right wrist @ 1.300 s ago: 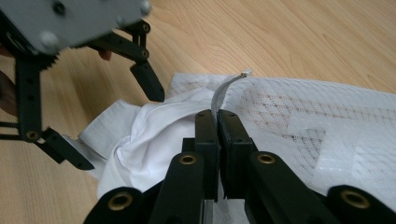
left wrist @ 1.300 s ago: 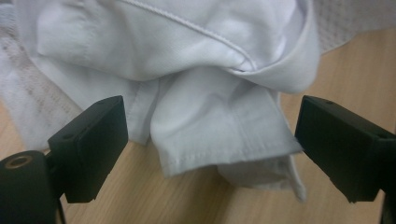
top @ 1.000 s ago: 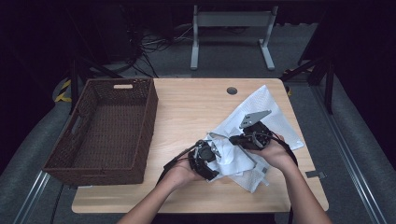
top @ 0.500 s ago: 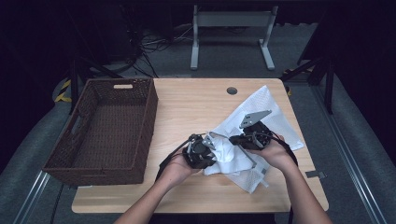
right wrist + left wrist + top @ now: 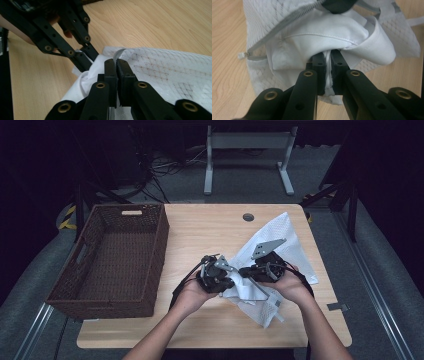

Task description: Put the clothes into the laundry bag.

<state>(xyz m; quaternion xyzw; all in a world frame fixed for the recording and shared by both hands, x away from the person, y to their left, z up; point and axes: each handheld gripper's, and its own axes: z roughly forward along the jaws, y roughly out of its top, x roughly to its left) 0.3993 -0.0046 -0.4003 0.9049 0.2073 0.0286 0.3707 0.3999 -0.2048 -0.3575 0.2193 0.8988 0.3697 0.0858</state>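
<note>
Two grippers, both clamped on fabric, near the table's front edge. In the left gripper view we see the left gripper with jaws pressed onto a fold of plain white cloth; they have just been closing, with that fold between them. The pinched part disappears behind the jaw tips, so we can't tell how deep the bite goes. The white cloth sits partly inside a white mesh laundry bag with a grey zipper; how much is inside we can't tell. In the right gripper view the right gripper has jaws pressed together on the mesh bag's zipper edge; the trapped strip is barely visible.

From the high view, both hands hide most of the grippers and the bag's middle. The bag lies on the right half of the light wooden table. Farther left, the dark brown woven basket sits well apart from the bag, its inside dim.
</note>
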